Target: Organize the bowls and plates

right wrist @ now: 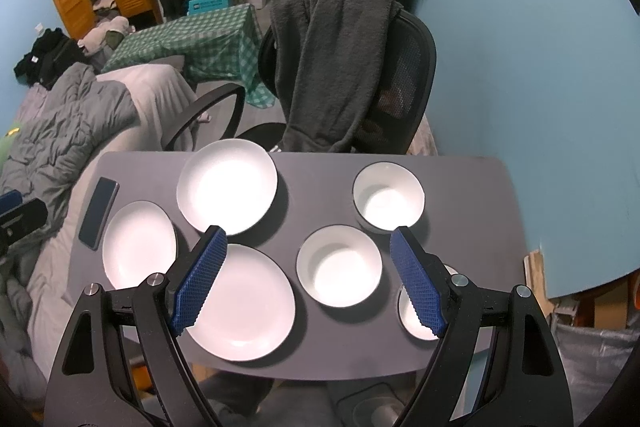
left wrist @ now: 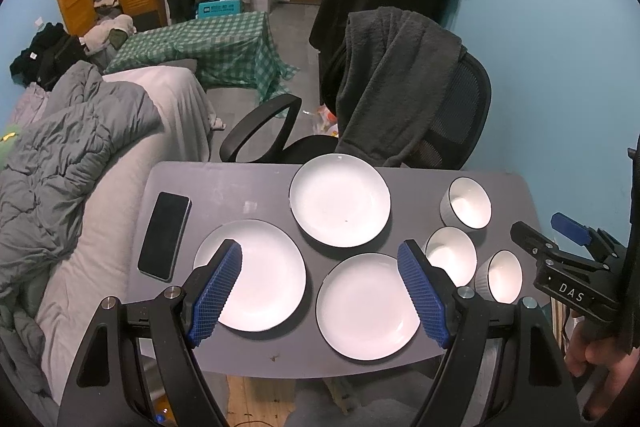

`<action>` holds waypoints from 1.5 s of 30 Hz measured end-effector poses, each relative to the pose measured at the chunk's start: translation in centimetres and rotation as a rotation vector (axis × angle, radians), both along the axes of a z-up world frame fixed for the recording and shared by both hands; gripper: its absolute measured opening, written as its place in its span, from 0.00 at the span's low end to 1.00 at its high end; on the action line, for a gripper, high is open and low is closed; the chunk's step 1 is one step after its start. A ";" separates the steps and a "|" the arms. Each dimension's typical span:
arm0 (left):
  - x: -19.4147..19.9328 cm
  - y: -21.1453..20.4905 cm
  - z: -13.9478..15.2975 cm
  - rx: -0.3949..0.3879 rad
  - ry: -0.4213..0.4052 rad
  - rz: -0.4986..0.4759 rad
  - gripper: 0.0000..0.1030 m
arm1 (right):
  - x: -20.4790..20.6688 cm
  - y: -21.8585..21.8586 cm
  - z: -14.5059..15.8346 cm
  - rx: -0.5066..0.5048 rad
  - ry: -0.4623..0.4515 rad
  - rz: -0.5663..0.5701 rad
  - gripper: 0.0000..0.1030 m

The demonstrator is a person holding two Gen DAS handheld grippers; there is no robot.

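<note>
- My left tool (left wrist: 320,259) hangs spread above three plates (left wrist: 340,205).
- My right tool (right wrist: 308,247) hangs spread too, holding nothing.
- Three bowls (right wrist: 339,267) sit right on the counter (right wrist: 460,227), the nearest partly hidden.

Left claw (left wrist: 320,263) and right claw (right wrist: 308,247) both hover spread wide, gripping nothing.

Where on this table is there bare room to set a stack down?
Bare table lies between the far plate and the far bowl, plus a strip beyond the phone. Crowded: the near plates and the bowls on the right.
</note>
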State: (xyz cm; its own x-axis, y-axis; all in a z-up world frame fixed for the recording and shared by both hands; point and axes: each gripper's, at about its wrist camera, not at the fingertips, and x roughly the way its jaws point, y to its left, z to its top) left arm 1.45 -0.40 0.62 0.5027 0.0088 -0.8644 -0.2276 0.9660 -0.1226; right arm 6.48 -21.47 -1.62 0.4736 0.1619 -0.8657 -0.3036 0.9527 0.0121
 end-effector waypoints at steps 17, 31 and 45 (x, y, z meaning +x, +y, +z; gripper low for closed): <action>-0.4 0.4 -0.1 0.005 -0.003 -0.003 0.79 | 0.0 0.0 0.1 0.002 0.003 0.002 0.80; -0.8 1.1 0.0 0.020 0.000 -0.005 0.79 | -0.5 1.6 0.1 0.005 0.005 0.015 0.80; -1.2 1.7 -0.1 0.023 0.002 -0.003 0.79 | -0.2 1.8 -0.2 0.012 0.016 0.028 0.80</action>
State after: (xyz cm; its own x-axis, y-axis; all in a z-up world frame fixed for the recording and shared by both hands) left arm 0.28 1.29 0.52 0.5014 0.0274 -0.8648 -0.2251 0.9692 -0.0998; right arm 6.27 -19.64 -1.80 0.4546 0.1850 -0.8713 -0.3295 0.9437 0.0284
